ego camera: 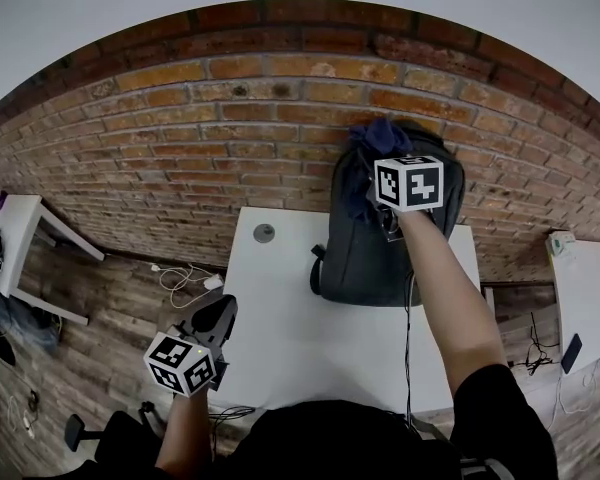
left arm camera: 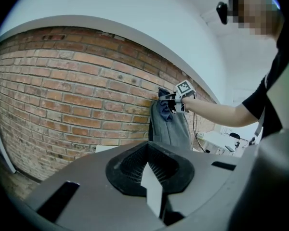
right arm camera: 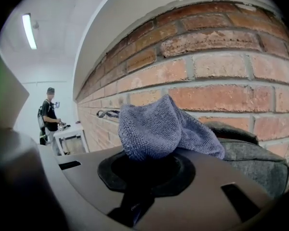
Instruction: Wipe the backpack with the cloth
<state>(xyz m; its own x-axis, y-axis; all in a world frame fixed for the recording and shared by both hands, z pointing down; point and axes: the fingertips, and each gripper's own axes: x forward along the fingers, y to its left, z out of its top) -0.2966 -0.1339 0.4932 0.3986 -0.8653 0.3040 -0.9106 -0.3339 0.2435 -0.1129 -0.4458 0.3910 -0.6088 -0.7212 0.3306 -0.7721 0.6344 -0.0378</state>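
1. Backing the whole scene, the brick wall (ego camera: 180, 138) closes off the far side. The backpack leans against it, so no stroke can run past the bag's back.
2. White table (ego camera: 290, 318): the near half is bare and gives room to move. Its left and right edges drop off to the floor.
3. Backpack (ego camera: 365, 258): dark grey and standing upright at the table's far edge. It looks soft-sided and probably light, so it is likely to sag or slide under pressure. Bracing its side or top handle would probably steady it.
4. Cloth (right arm camera: 154, 129): a blue-grey textured rag, limp and bunched, resting at the top of the backpack. It is soft enough to follow seams, though loose folds may drag.
5. Right gripper (right arm camera: 144, 165): its jaws are clamped on the cloth, pressing it near the bag's top, just beside the wall.
6. Left gripper (ego camera: 218, 318): its jaws are closed together on nothing. It hangs off the table's near-left corner, well apart from the bag.
7. Small grey disc (ego camera: 264, 233): set in the tabletop, left of the bag.
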